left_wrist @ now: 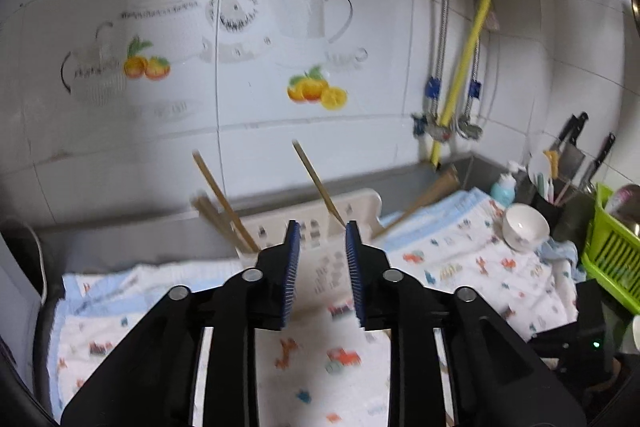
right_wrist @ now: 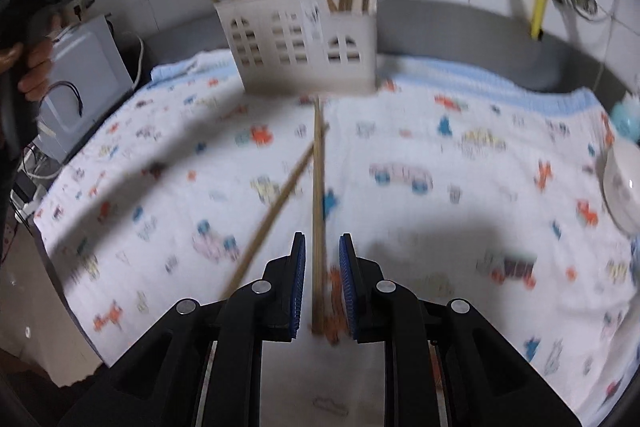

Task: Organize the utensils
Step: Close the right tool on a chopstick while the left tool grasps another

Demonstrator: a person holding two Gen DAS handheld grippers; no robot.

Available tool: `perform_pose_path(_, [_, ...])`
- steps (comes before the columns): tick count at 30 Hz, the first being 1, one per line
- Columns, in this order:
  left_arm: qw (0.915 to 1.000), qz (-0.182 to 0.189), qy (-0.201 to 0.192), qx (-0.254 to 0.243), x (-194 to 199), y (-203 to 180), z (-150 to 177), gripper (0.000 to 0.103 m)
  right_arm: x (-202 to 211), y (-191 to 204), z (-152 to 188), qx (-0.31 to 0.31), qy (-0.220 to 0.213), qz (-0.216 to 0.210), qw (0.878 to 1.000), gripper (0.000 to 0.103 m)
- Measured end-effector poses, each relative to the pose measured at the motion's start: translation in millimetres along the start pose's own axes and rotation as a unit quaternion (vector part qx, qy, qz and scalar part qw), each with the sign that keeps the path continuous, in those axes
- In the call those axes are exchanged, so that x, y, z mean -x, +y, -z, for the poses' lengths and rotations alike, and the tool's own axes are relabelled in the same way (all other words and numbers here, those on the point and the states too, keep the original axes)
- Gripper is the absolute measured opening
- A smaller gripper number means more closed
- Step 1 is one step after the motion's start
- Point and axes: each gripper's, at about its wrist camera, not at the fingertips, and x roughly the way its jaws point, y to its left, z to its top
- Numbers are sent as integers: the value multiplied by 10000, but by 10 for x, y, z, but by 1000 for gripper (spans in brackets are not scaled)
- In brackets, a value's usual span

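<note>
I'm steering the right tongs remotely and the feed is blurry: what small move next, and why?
Probably close the right tongs on the chopstick lying between their pads: the pads stand apart either side of it, not yet pressing. A second chopstick lies crossed beside it on the cloth, and the white holder stands just beyond.

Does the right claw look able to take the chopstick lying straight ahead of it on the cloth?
Probably yes. The right claw stands open with that chopstick already running between its pads, untouched. The second chopstick angles off to the left, outside the claw.
</note>
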Motion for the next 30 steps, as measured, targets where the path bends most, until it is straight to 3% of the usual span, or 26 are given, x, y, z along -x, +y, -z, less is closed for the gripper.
perform_pose_path(6, [9989, 79, 471, 17, -2, -130, 379, 27, -134, 37, 165, -24, 103, 21, 9999, 17])
perform_pose_path(11, [9982, 74, 559, -209, 52, -281, 674, 33, -237, 88, 203, 76, 151, 93, 9998, 17])
perform_pose_path(15, [9959, 211, 876, -34, 49, -357, 877, 33, -265, 122, 228, 178, 102, 258, 9995, 8])
perform_pose_path(22, [9860, 657, 1528, 81, -9, -681, 1359, 32, -131, 71, 240, 90, -93, 198, 9997, 7])
perform_pose_path(30, [9735, 819, 2104, 366, -175, -1006, 1777, 31, 320, 41, 131, 109, -632, 209, 9977, 7])
